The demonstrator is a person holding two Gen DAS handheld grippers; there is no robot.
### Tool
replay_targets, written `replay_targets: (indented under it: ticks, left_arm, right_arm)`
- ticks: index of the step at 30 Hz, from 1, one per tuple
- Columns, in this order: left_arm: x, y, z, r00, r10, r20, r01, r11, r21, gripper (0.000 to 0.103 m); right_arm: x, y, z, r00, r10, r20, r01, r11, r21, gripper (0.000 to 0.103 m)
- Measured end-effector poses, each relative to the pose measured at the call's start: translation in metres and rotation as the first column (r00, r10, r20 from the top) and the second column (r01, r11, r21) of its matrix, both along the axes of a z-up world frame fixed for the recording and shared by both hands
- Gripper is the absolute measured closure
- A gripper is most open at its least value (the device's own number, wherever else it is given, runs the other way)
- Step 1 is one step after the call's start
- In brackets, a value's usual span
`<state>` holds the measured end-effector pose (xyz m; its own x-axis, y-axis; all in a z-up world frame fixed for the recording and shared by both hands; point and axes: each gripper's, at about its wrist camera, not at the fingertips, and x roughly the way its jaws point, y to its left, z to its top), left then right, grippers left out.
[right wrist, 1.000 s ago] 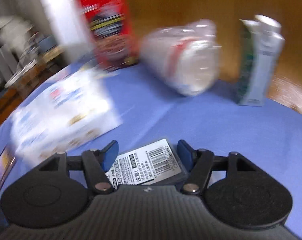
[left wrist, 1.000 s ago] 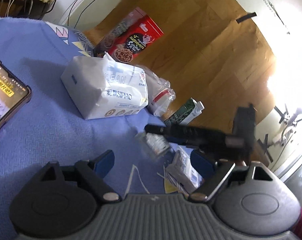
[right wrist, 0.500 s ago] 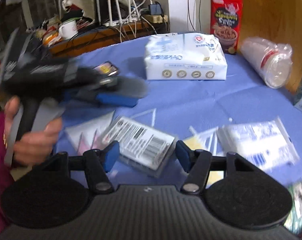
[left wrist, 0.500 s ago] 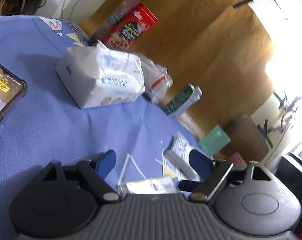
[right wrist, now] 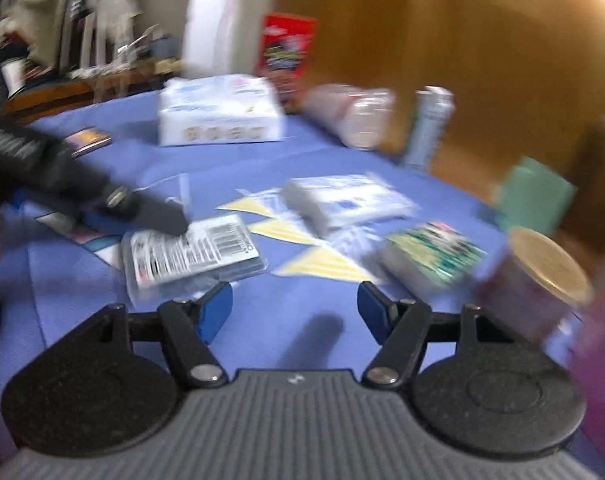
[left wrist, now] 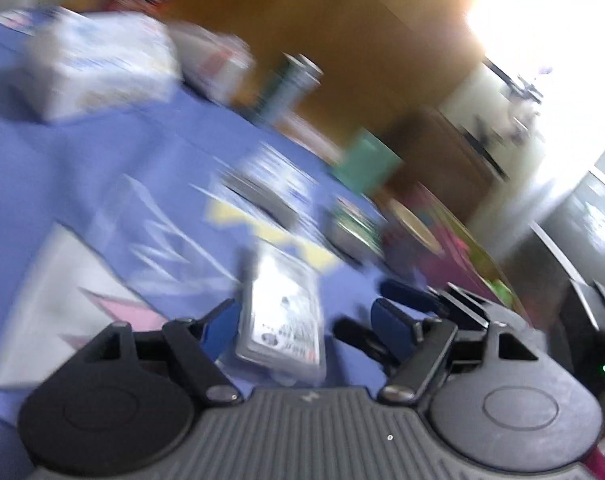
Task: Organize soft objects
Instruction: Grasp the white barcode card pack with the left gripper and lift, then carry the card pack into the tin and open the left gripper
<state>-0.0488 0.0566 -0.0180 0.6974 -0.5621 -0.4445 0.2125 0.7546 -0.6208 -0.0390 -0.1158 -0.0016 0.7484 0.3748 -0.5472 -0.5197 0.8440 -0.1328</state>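
Note:
Both views are motion-blurred. A flat clear packet with a barcode label lies on the blue tablecloth. In the left wrist view it lies between my left gripper's open jaws, and my right gripper's fingers show just to its right. My left gripper reaches over the packet's far left corner. My right gripper is open and empty, pulled back from the packet. A white soft pack and a green-printed packet lie further right.
A large white tissue pack, a red cereal box, a sleeve of plastic cups and a carton stand at the back. A phone lies at the left. A round tin and a green box are at the right.
My right gripper has let go of the barcode packet and backed away, leaving it on the cloth. My left gripper has swung right and moved in over the packet.

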Motion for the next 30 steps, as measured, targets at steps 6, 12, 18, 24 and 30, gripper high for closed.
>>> replay_targets:
  ticks: [6, 12, 18, 24, 30]
  left_arm:
    - [0.004, 0.007, 0.015, 0.999, -0.037, 0.026, 0.039, 0.996, -0.083, 0.029]
    - [0.018, 0.008, 0.011, 0.998, -0.002, -0.070, 0.000, 1.000, -0.031, 0.029]
    - [0.021, -0.009, 0.007, 0.996, -0.022, -0.082, 0.026, 0.999, 0.046, 0.035]
    - [0.019, -0.025, 0.011, 0.997, -0.038, -0.070, 0.045, 0.994, 0.095, 0.042]
    - [0.025, -0.053, 0.031, 0.994, -0.103, -0.025, 0.105, 0.990, 0.097, 0.042]
  right_arm:
    - [-0.032, -0.034, 0.009, 0.999, -0.047, -0.017, 0.048, 0.996, 0.079, 0.032]
    - [-0.049, -0.015, 0.008, 0.997, 0.045, -0.057, -0.035, 0.986, 0.161, 0.031]
    - [-0.039, 0.023, -0.009, 0.995, 0.056, -0.078, -0.054, 0.998, 0.029, 0.029]
    - [-0.039, 0.016, -0.009, 0.997, 0.046, -0.064, -0.042, 0.997, 0.066, 0.041]
    - [-0.057, -0.001, -0.001, 1.000, -0.014, 0.024, 0.012, 0.996, 0.086, 0.042]
